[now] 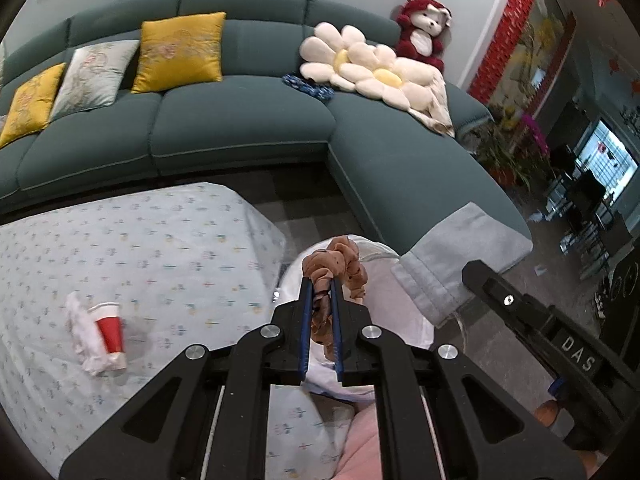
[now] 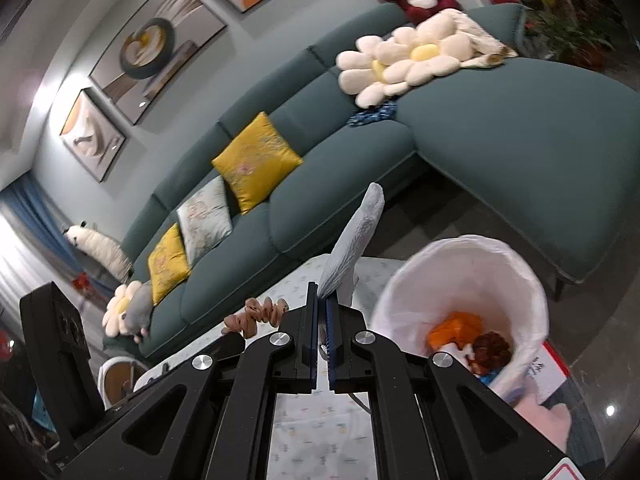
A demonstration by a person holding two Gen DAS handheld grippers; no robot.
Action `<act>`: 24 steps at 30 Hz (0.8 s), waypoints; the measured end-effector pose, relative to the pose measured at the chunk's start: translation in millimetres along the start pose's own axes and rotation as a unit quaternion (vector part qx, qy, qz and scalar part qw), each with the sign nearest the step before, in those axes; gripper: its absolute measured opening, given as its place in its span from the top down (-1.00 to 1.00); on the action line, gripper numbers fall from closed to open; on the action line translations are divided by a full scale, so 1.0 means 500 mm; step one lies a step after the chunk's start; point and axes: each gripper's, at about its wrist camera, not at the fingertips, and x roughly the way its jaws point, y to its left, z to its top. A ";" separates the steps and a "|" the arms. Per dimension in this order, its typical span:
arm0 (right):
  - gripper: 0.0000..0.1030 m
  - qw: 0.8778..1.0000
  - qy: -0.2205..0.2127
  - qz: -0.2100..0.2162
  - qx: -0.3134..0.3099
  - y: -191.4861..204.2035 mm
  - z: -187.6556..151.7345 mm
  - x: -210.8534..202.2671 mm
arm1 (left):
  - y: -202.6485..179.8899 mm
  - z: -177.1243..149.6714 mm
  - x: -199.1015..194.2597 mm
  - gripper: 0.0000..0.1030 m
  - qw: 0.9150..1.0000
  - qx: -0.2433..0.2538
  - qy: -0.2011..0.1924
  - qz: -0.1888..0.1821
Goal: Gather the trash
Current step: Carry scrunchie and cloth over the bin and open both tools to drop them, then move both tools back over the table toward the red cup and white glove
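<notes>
Above a bin lined with a white bag, at the centre of the left wrist view, the left tool was clenched on a brown fabric scrunchie, which hung over the bin's mouth. At 9 o'clock from it, on the floral-clothed tabletop, a red paper cup lay on its side upon a crumpled white tissue. At 12 o'clock stretched a teal sofa with yellow cushions. In the right wrist view, the right tool was clenched on a pale grey sock-like cloth, which stood up toward 12 o'clock. The same bin sat at 3 o'clock from that tool, with orange and brown scraps already inside.
</notes>
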 end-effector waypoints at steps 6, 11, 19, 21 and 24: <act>0.91 0.999 0.008 -0.021 0.025 -0.062 0.008 0.011 | -0.040 0.012 0.054 0.77 1.000 0.006 0.024 -0.015; 0.71 0.999 0.007 -0.026 0.029 -0.076 0.017 0.021 | -0.056 0.021 0.077 0.30 0.999 -0.001 0.030 -0.012; 0.41 0.999 0.007 -0.031 0.025 -0.072 0.020 0.033 | -0.042 0.019 0.086 0.14 1.000 -0.007 0.028 0.005; 0.41 0.999 0.011 -0.033 0.022 -0.066 0.012 0.035 | -0.035 0.016 0.087 0.12 0.999 -0.012 0.029 0.007; 0.41 0.999 0.017 -0.036 0.022 -0.058 0.003 0.038 | -0.018 0.011 0.083 0.11 0.999 -0.018 0.030 0.012</act>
